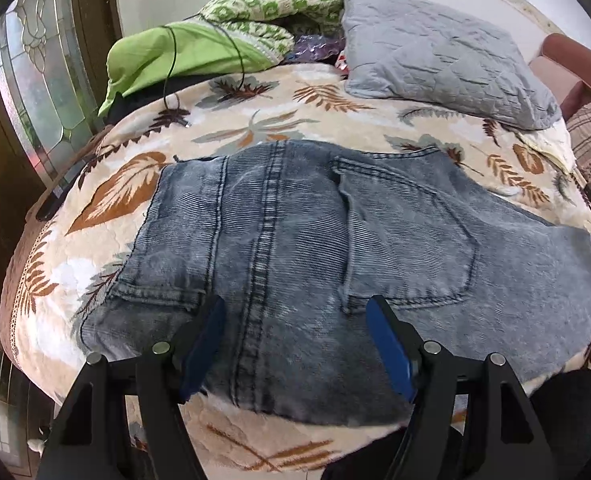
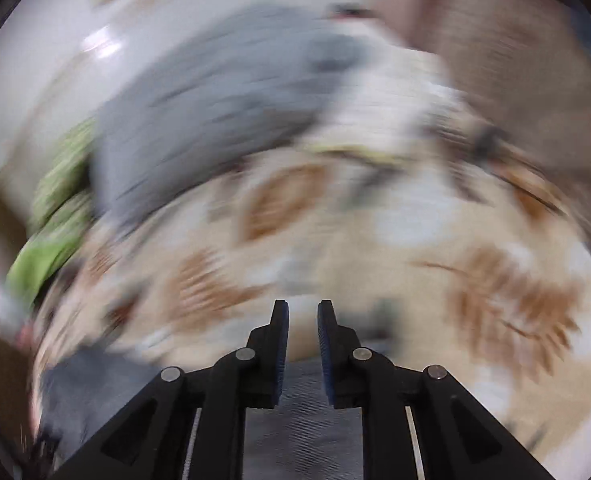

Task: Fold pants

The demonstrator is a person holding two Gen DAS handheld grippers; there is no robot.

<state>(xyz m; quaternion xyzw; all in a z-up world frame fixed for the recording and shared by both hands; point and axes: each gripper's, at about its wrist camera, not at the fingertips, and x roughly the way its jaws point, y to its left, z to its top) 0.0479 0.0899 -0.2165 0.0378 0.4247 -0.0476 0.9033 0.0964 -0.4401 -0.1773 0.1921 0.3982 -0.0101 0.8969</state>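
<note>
Grey-blue denim pants (image 1: 295, 232) lie folded on the bed, back pocket and centre seam facing up. My left gripper (image 1: 295, 308) hangs over their near half, jaws wide open on either side of the seam, with nothing gripped. The right wrist view is badly blurred. In it my right gripper (image 2: 303, 308) is raised over the leaf-print blanket (image 2: 335, 240), with a narrow gap between its blue pads (image 2: 281, 344) and nothing in that gap. A strip of the denim pants (image 2: 295, 408) shows below its fingers.
The bed carries a leaf-print blanket (image 1: 255, 120). At the back lie a grey quilted pillow (image 1: 435, 60) and green bedding (image 1: 199, 48), with a dark cable (image 1: 171, 72) draped over it. A glass-panelled door (image 1: 43, 80) stands left, a pinkish chair (image 1: 575, 76) right.
</note>
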